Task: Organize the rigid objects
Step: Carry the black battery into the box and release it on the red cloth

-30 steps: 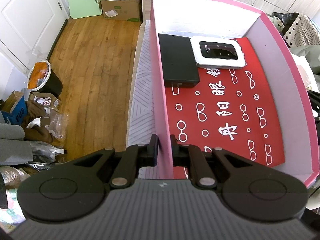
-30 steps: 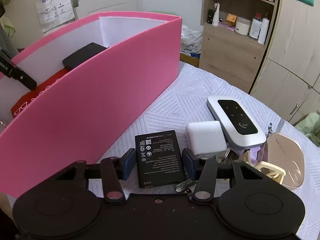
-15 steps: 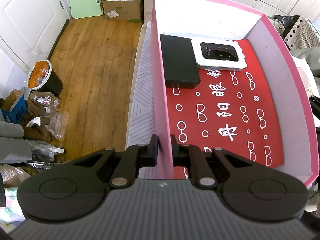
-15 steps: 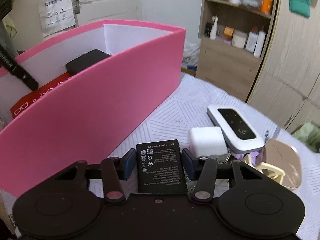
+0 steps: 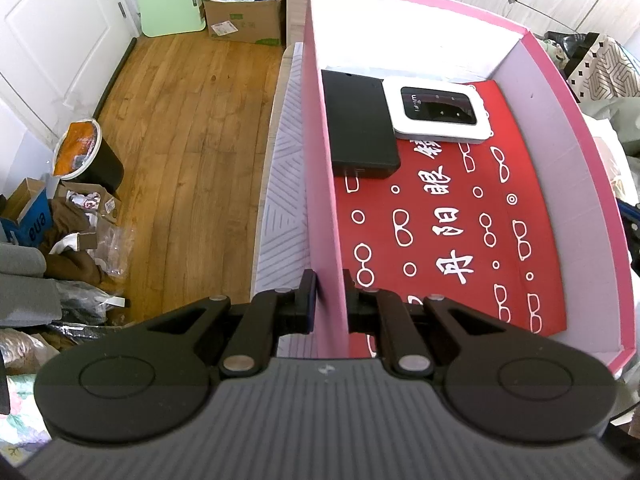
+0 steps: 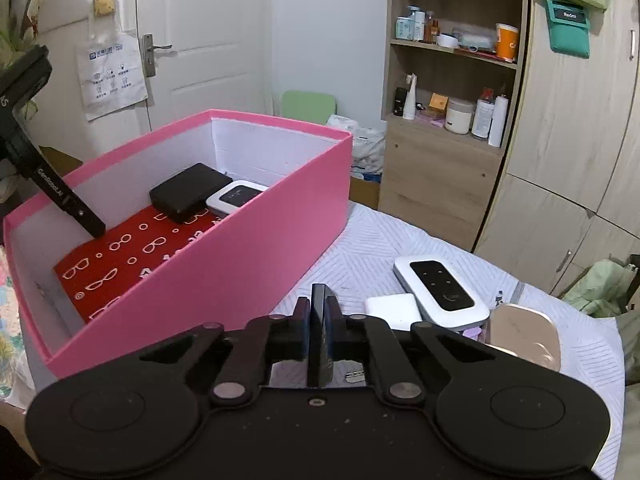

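A pink box (image 5: 320, 160) with a red patterned floor stands on the quilted table. My left gripper (image 5: 329, 298) is shut on its left wall, one finger inside and one outside. In the far corner of the box lie a black flat case (image 5: 360, 128) and a white wifi router (image 5: 438, 114). In the right wrist view my right gripper (image 6: 319, 312) hangs just outside the pink box (image 6: 240, 264), its jaws closing tight on a thin black battery (image 6: 319, 332) held on edge. The left gripper's finger (image 6: 68, 204) shows inside the box.
On the table right of the box lie a second white router (image 6: 440, 292), a white charger block (image 6: 394, 310) and a beige compact (image 6: 524, 336). A shelf unit (image 6: 448, 120) and a wardrobe stand behind. Left of the table there is wooden floor with a bin (image 5: 86, 156).
The right gripper has risen and tilted up; the battery, flat between wide jaws before, now stands on edge, pinched between narrow jaws. The left gripper and the box have stayed put.
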`<state>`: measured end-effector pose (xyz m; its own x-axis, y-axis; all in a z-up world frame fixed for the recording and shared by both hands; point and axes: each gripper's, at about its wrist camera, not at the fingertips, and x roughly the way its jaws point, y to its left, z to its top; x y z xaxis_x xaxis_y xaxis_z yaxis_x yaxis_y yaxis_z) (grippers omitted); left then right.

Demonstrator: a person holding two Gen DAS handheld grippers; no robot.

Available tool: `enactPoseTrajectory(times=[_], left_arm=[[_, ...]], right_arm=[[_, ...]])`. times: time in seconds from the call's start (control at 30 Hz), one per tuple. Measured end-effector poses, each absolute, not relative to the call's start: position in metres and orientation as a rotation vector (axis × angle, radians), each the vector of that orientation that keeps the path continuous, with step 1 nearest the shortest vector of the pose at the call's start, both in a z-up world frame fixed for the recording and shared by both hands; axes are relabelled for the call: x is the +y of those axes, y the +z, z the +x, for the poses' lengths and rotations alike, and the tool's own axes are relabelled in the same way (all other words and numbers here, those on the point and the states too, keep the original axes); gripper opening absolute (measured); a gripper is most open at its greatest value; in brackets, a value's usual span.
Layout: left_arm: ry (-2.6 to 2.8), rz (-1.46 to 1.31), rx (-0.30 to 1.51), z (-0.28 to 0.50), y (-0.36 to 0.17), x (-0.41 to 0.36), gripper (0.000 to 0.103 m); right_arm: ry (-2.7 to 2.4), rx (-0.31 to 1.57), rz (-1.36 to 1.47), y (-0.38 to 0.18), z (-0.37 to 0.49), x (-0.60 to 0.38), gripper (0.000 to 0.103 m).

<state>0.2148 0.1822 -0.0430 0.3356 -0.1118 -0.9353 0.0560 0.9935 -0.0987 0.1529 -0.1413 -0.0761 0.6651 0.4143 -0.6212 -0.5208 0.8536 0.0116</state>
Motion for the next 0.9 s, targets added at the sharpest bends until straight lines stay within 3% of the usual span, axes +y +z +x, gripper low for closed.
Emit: enactPoseTrajectory(times=[0.9], left_arm=[[-0.107, -0.065, 1.216, 0.212, -0.04, 0.184, 0.009]], right_arm=[[0.552, 0.689, -0.189, -0.077, 0.157, -0.124, 0.009]])
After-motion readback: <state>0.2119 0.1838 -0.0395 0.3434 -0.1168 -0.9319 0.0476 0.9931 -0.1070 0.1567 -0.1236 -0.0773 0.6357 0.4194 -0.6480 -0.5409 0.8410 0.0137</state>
